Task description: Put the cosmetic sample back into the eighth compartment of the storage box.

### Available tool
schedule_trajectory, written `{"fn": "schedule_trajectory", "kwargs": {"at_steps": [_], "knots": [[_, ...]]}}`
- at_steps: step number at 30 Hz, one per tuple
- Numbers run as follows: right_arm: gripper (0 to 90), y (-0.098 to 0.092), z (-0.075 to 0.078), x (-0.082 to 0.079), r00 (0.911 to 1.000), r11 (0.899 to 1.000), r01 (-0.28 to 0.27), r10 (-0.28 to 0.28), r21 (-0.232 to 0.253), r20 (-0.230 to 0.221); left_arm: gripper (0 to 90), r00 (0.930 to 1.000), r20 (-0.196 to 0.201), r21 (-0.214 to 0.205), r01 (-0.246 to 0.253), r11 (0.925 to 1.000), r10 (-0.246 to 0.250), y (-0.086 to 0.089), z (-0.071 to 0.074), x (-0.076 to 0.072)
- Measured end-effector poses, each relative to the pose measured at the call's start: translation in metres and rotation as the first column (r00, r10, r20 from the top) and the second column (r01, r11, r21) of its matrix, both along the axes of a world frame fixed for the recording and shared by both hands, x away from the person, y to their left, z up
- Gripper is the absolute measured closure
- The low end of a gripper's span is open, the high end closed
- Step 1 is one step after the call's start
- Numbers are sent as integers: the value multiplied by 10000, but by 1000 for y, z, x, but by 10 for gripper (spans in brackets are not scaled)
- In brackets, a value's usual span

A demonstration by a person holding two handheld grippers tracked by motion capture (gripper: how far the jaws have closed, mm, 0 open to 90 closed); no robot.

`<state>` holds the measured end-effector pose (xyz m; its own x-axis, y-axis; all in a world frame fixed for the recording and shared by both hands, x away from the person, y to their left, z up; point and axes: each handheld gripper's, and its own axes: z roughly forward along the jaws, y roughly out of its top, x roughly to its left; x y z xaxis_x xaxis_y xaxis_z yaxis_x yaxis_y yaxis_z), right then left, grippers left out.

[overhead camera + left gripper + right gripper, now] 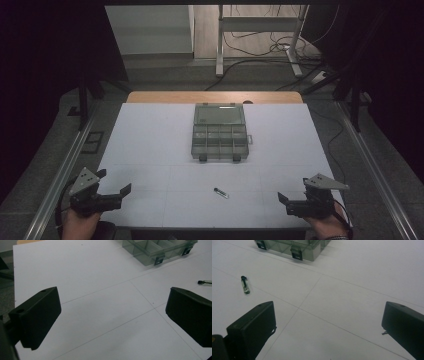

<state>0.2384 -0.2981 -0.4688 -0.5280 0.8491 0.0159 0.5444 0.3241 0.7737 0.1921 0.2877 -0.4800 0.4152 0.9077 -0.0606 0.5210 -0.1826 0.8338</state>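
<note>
jaws of each hand-held gripper, left (114, 183) and right (291, 190), spread wide, holding nothing.

The white table top (150, 145) lay bare between the left gripper (116, 182) at seven o'clock and the right gripper (292, 193) at five, both with jaws wide apart. One small vial (220, 192) lay at six o'clock, near the front edge. The compartment box (220, 141), lid raised, blocked twelve o'clock; wide lanes ran past it at ten and two.
</note>
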Motion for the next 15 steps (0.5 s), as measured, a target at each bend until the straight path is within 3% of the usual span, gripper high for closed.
{"fn": "schedule_trajectory", "kwargs": {"at_steps": [8, 15], "knots": [[0, 0, -1, 4, 9993, 9997, -190, 195, 183, -318, 7, 9997, 203, -40, 102, 9999, -101, 1, 0, -4], [0, 3, -2, 5, 9988, 9993, -362, 364, 58, -315, 7, 9997, 195, 27, 172, 9998, -173, 1, 0, -4]]}}
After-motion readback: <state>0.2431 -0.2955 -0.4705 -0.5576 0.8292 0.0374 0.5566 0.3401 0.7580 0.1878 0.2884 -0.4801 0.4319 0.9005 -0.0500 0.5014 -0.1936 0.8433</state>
